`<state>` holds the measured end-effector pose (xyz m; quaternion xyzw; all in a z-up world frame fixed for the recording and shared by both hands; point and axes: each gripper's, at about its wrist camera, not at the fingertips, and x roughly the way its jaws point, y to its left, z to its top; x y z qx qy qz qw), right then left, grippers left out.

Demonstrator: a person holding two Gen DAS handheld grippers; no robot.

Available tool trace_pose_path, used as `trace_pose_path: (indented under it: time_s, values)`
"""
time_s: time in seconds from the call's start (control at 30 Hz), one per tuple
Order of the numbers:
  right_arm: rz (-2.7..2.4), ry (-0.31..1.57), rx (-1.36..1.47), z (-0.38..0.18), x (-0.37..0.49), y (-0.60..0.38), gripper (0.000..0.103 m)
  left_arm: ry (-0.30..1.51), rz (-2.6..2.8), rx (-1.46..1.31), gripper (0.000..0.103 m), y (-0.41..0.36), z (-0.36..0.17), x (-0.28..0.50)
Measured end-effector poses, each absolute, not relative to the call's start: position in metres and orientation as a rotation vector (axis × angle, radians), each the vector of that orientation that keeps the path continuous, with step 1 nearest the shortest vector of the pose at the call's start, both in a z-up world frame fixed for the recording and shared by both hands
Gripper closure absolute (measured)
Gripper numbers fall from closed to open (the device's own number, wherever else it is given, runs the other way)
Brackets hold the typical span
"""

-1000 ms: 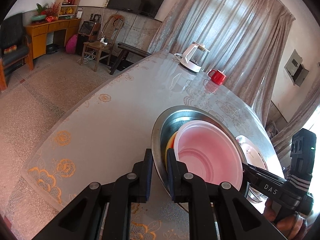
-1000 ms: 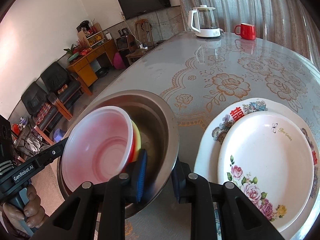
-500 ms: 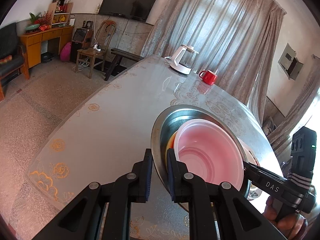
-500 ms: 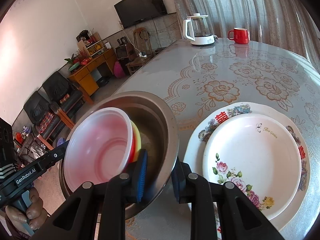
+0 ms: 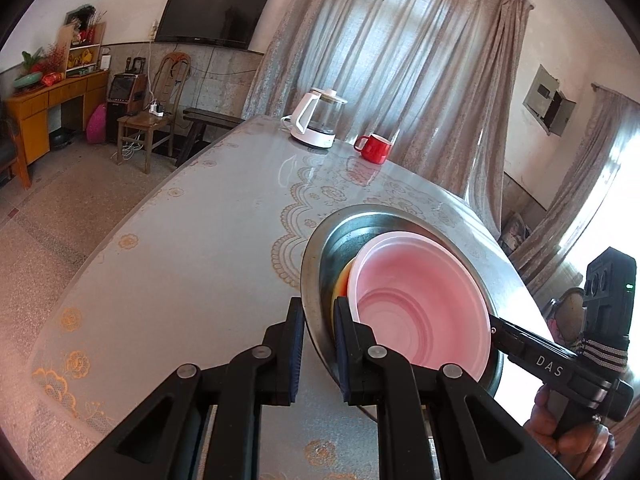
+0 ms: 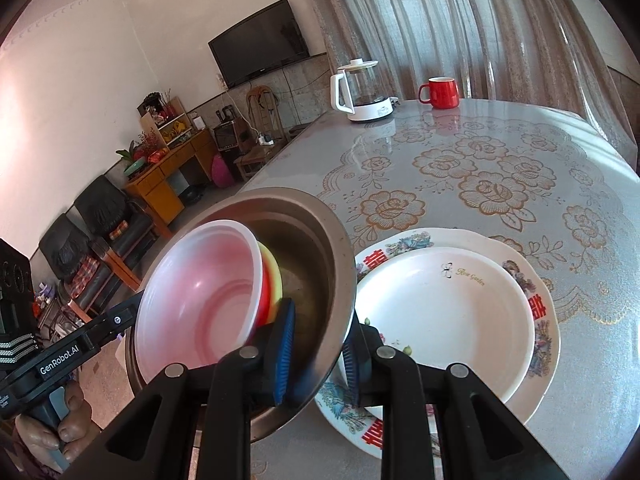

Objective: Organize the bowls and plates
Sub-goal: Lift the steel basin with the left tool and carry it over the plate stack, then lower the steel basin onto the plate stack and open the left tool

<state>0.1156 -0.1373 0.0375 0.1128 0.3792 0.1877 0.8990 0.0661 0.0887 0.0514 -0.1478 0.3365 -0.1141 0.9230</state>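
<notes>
A large steel basin (image 5: 320,280) (image 6: 316,256) hangs above the table, gripped on two opposite rims. My left gripper (image 5: 319,344) is shut on its near-left rim, and my right gripper (image 6: 318,352) is shut on the opposite rim. Inside it lie nested plastic bowls: a translucent pink bowl (image 5: 424,304) (image 6: 200,296) on top, with red and yellow ones (image 6: 272,284) under it. Just right of the basin, in the right wrist view, a white floral plate (image 6: 448,316) rests on a larger patterned plate (image 6: 540,300) on the table.
A round table with a floral glass-covered cloth (image 6: 480,168) carries a white kettle (image 5: 318,118) (image 6: 362,92) and a red mug (image 5: 374,148) (image 6: 440,92) at its far side. Chairs, a wooden desk (image 5: 52,104) and a TV lie beyond the table's left edge.
Both grippers have risen together with the basin still held, and the table and the plates have dropped lower and farther in view.
</notes>
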Motion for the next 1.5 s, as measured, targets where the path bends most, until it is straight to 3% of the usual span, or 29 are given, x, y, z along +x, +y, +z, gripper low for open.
trace_pose_path:
  time_s: [0.5,0.87,1.5]
  values:
    - [0.190,0.712,0.339,0.053,0.099,-0.223,0.080,0.761,-0.419,-0.250,0.089,0.005,0.065,0.109]
    - [0.133,0.815,0.376,0.018,0.112,-0.242,0.080,0.884,-0.406,-0.254,0.089,-0.009,0.028,0.124]
    - [0.118,0.871,0.409,-0.008,0.120,-0.253,0.079,0.927,-0.423,-0.258,0.086,-0.014,0.016,0.124]
